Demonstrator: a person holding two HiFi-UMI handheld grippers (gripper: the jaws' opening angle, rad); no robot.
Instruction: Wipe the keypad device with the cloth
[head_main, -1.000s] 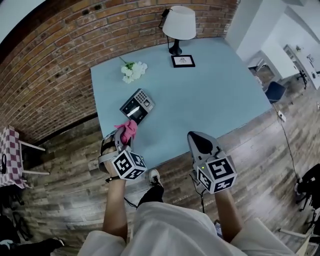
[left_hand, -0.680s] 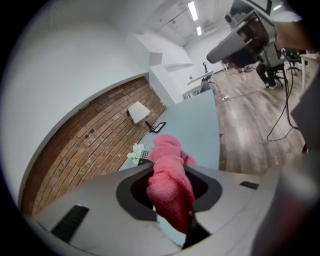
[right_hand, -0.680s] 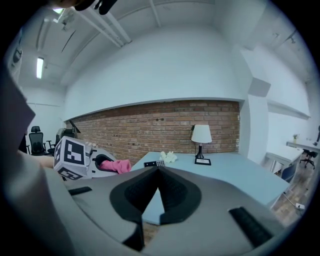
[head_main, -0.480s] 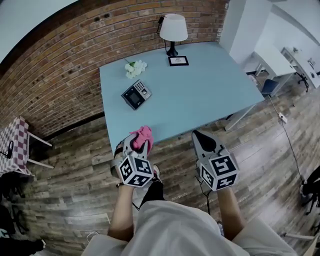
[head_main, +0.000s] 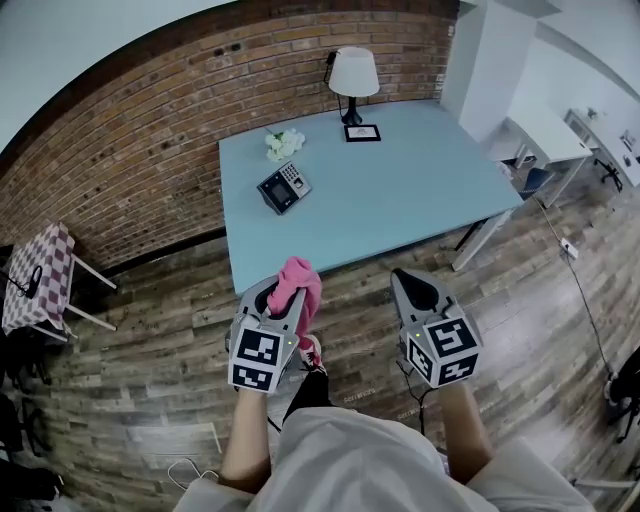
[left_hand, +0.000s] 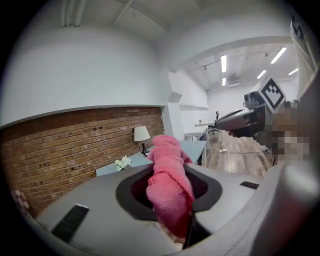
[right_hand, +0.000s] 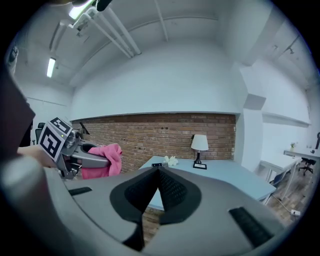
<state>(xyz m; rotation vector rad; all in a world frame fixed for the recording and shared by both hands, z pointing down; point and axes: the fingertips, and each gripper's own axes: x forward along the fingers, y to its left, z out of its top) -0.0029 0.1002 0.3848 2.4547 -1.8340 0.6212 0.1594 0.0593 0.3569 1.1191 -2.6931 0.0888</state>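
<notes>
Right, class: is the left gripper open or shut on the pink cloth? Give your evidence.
Shut on it: the left gripper pinches the bunched pink cloth between its jaws, and the cloth sticks out past them.

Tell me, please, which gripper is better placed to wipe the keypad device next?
Left. The left gripper is shut on the pink cloth, on the same side as the keypad device; the right gripper is shut and empty.

cloth (head_main: 296, 285): pink
keypad device (head_main: 283, 187): black, grey keys
table (head_main: 400, 190): pale blue
wall (head_main: 150, 120): red-brown brick
lampshade (head_main: 354, 72): white
flowers (head_main: 284, 144): white
floor (head_main: 150, 370): grey-brown planks
side-table cover (head_main: 35, 290): red-and-white check
</notes>
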